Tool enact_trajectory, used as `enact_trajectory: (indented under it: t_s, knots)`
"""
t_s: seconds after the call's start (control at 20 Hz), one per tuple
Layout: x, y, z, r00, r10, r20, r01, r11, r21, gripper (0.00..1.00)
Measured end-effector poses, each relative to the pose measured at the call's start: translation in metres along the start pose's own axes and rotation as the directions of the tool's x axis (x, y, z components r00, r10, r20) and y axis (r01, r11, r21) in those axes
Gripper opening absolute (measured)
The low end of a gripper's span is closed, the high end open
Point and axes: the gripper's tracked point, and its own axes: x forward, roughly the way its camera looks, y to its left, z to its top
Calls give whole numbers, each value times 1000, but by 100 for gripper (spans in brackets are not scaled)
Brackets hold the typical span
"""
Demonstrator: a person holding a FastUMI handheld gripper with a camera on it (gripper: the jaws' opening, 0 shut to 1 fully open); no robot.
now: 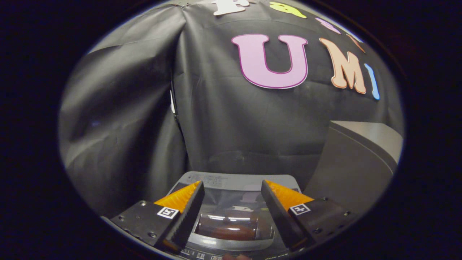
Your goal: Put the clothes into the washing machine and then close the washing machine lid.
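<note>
My gripper [231, 185] hangs above a small grey top-loading washing machine [202, 177] and looks down across it toward the booth wall. The fingers [187, 209] stand wide apart with nothing between them. Below the gap lies the machine's dark glass lid [234, 202], flat on the top and mirroring the wall. Through the curved clear part at the lid's front edge [231, 227] I see a reddish-brown mass, which looks like cloth inside the drum. The control strip [202, 255] runs along the nearest edge of the machine.
A tall grey box-shaped unit [355, 159] stands close to the right of the machine, rising well above its top. The black cloth wall [231, 137] hangs right behind the machine and folds around on the left.
</note>
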Motion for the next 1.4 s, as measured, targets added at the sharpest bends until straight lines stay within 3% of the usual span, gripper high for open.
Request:
enact_trajectory:
  t_s: [0.25,0.75,1.4]
  knots:
    - [-2,0,1,1000,15,12,-16,998,55,96]
    - [-31,6,-5,996,59,68,-59,998,-1,95]
    - [-51,4,0,989,72,129,-87,990,112,95]
